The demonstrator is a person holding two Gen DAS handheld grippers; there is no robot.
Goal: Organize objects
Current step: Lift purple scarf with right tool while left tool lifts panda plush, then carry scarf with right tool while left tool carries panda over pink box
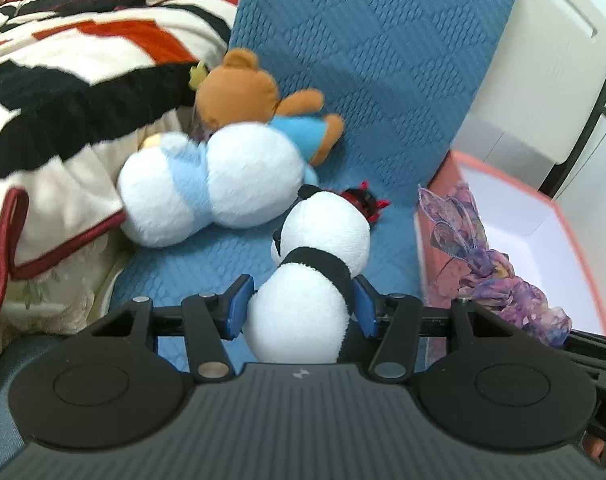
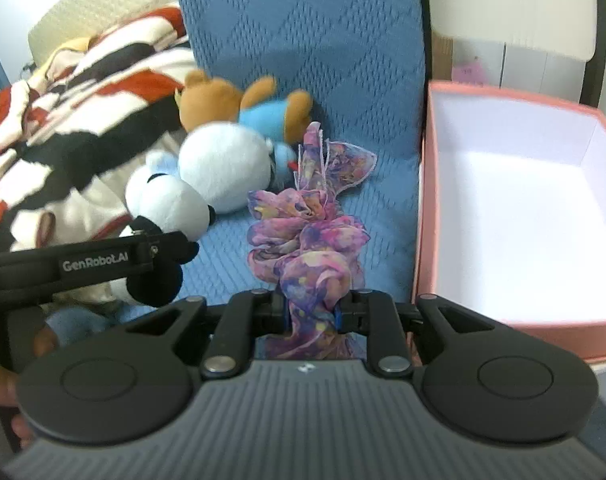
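A panda plush (image 1: 311,264) sits between the blue pads of my left gripper (image 1: 301,308), which is shut on its body and holds it above the blue quilted cover (image 1: 383,60). My right gripper (image 2: 311,312) is shut on a bunched purple-and-pink floral scarf (image 2: 311,240), whose free end trails forward. The open pink box (image 2: 421,240) with a white inside stands just right of the scarf. In the right wrist view the panda (image 2: 167,204) hangs at the left. In the left wrist view the scarf (image 1: 495,272) hangs before the box (image 1: 543,216).
A white-and-light-blue plush (image 1: 223,184) and a brown bear (image 1: 239,88) in a blue shirt lie on the cover, with a small red-and-black item (image 1: 363,200) beside them. A red, black and white blanket (image 1: 63,60) is heaped at the left. White furniture (image 1: 543,60) stands behind the box.
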